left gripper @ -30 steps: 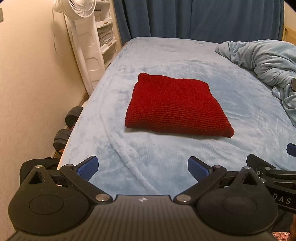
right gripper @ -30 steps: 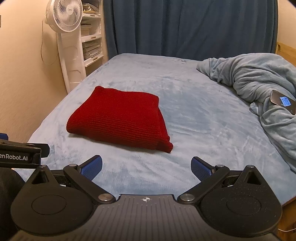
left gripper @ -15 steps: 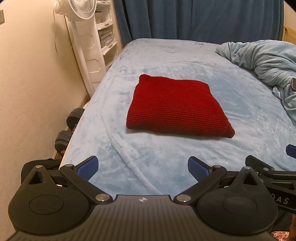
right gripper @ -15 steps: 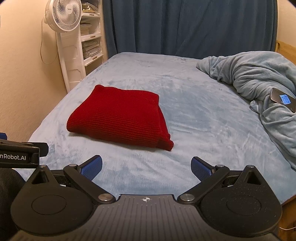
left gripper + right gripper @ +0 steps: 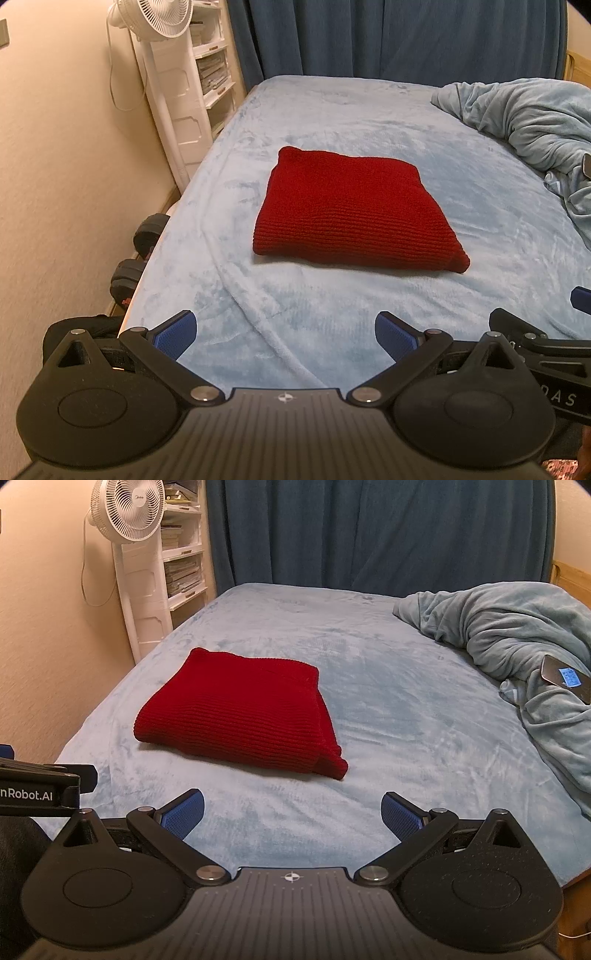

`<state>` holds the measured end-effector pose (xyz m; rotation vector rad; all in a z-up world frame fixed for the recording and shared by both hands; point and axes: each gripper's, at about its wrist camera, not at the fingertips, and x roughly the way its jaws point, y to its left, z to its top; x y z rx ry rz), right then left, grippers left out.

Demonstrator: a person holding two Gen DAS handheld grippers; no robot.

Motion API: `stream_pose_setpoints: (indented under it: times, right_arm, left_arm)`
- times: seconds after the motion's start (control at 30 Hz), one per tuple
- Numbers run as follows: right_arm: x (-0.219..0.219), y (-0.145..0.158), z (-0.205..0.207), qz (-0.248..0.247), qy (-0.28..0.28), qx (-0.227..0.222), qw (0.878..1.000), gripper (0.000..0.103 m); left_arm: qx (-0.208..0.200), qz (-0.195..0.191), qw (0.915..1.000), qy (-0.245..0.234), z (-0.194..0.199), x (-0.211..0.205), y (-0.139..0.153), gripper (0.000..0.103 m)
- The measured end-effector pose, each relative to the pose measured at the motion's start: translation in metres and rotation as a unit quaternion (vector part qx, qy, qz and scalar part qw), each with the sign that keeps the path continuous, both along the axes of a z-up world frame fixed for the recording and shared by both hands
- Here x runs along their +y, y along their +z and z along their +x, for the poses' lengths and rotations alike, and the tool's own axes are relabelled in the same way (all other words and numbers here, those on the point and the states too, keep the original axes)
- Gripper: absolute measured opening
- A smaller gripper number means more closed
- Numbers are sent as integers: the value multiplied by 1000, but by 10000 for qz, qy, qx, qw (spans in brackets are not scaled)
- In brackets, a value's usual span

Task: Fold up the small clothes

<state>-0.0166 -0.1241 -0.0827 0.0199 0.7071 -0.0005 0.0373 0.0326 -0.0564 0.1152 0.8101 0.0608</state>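
Observation:
A red knit garment (image 5: 354, 210) lies folded into a thick rectangle on the light blue bed (image 5: 332, 110); it also shows in the right wrist view (image 5: 240, 716). My left gripper (image 5: 284, 332) is open and empty, held back over the bed's near edge, well short of the garment. My right gripper (image 5: 291, 808) is open and empty too, at the near edge, to the right of the garment. Each gripper shows at the edge of the other's view.
A bunched blue blanket (image 5: 517, 642) lies at the right with a phone (image 5: 565, 677) on it. A white fan (image 5: 127, 513) and shelves (image 5: 184, 554) stand at the left wall. Dumbbells (image 5: 136, 254) sit on the floor left of the bed. Dark curtains hang behind.
Both grippers have drawn back and risen slightly from the bed, so the folded garment looks a little farther. The garment has not moved.

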Motion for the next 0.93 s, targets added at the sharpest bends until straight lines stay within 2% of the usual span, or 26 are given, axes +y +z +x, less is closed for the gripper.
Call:
stream_pose_setpoints:
  times: [0.93]
  right_arm:
    - [6,0,1,-49,278,145,9995,102]
  left_arm:
    - [73,69,9999,24,1,0,-7,103]
